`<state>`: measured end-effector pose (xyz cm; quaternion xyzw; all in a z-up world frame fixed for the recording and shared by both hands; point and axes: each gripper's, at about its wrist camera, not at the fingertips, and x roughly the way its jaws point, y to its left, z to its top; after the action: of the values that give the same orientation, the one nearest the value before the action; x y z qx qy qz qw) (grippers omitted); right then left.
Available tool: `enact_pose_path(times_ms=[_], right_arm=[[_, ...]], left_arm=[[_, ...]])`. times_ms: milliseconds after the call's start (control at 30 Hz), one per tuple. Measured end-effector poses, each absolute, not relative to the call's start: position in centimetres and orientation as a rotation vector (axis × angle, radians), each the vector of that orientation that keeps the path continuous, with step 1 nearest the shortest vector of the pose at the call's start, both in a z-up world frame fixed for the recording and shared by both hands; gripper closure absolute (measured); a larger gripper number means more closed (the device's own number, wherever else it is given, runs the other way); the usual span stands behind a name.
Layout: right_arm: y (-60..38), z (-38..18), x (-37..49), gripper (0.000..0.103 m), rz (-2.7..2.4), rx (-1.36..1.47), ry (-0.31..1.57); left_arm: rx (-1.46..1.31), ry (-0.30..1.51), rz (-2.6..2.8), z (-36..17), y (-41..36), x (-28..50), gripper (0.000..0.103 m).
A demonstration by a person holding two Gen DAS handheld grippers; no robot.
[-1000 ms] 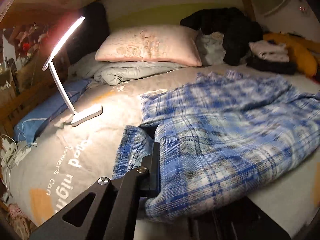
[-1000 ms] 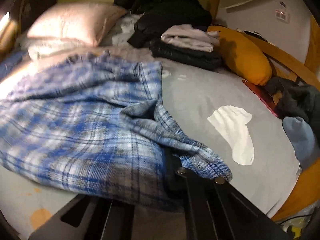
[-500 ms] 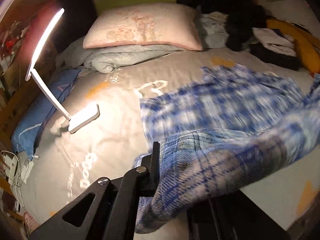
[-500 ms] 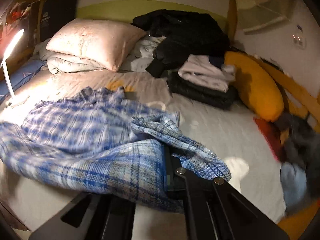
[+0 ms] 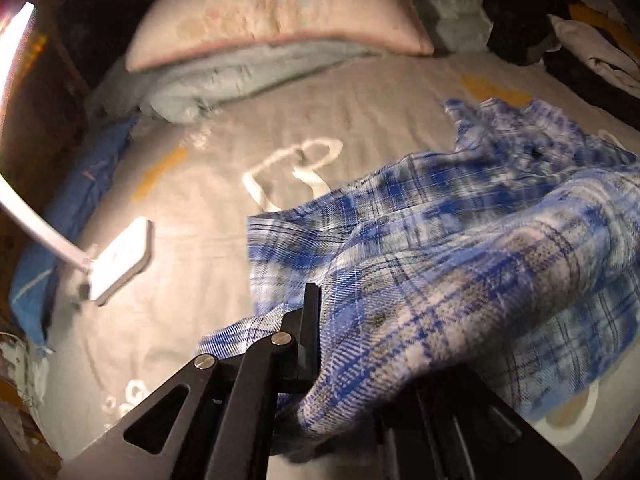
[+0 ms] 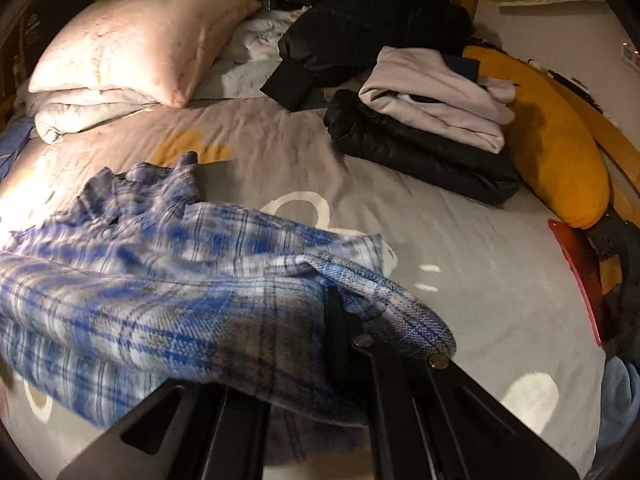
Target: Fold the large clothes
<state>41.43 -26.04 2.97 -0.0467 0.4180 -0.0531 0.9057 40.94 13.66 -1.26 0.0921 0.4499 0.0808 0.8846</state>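
A blue plaid shirt (image 5: 480, 260) hangs bunched and lifted over the grey bed sheet (image 5: 240, 140). My left gripper (image 5: 324, 312) pinches one edge of it; its jaws are opening slightly with the cloth still between them. One black finger (image 5: 310, 312) shows, and the other is hidden under fabric. In the right wrist view the same shirt (image 6: 160, 280) drapes across to the left. My right gripper (image 6: 332, 304) is shut on another edge, with cloth folded over its fingers. The far part of the shirt trails on the sheet (image 6: 460, 260).
A lit white desk lamp (image 5: 120, 260) stands on the bed at the left. A pink pillow (image 6: 132, 44) lies on a rolled duvet at the head. A stack of folded clothes (image 6: 432, 128), a black jacket heap (image 6: 360, 16) and a yellow cushion (image 6: 552, 152) fill the right side.
Both grippers have carried the shirt's near edge up and toward the head of the bed. The cloth has bunched and folded over itself, and the pillow looks closer.
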Motion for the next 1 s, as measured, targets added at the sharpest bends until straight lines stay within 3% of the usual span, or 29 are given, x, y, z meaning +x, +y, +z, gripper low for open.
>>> enact_pose_path(times_ms=[67, 167, 200, 233, 267, 300, 333, 433, 833, 1000], right_arm=[[-26.4, 2.3, 42.7, 0.096, -0.109, -0.069, 0.893], [-27.7, 1.7, 43.7, 0.085, -0.119, 0.031, 0.933], [-27.9, 1.8, 43.7, 0.078, -0.12, 0.058, 0.931], [-28.1, 2.1, 43.5, 0.066, -0.113, 0.086, 0.924], [-28.1, 2.4, 43.2, 0.057, -0.09, 0.094, 0.912], [-27.8, 2.8, 42.8, 0.036, -0.06, 0.094, 0.893], [-27.5, 3.2, 42.3, 0.02, -0.042, 0.083, 0.873], [-26.8, 4.7, 41.0, 0.003, -0.038, 0.037, 0.799], [-28.6, 8.5, 37.9, 0.0, -0.006, 0.108, 0.713], [-31.0, 9.2, 37.3, 0.0, -0.043, 0.151, 0.701]], left_arm=[[0.165, 0.951, 0.158, -1.9, 14.4, 42.2, 0.09], [0.122, 0.929, 0.131, -1.6, 15.1, 42.6, 0.083], [0.12, 0.926, 0.133, -1.3, 15.2, 42.6, 0.067], [0.115, 0.915, 0.125, -0.9, 15.2, 42.5, 0.036], [0.104, 0.887, 0.104, -0.1, 15.2, 42.1, 0.021], [0.094, 0.841, 0.09, 0.8, 15.1, 41.4, 0.001], [0.087, 0.786, 0.084, 1.7, 14.9, 40.5, 0.0], [0.071, 0.729, 0.031, 3.9, 14.4, 38.8, 0.0], [0.059, 0.54, 0.085, 9.5, 13.0, 32.5, 0.0], [0.0, 0.567, 0.086, 9.5, 15.2, 32.4, 0.0]])
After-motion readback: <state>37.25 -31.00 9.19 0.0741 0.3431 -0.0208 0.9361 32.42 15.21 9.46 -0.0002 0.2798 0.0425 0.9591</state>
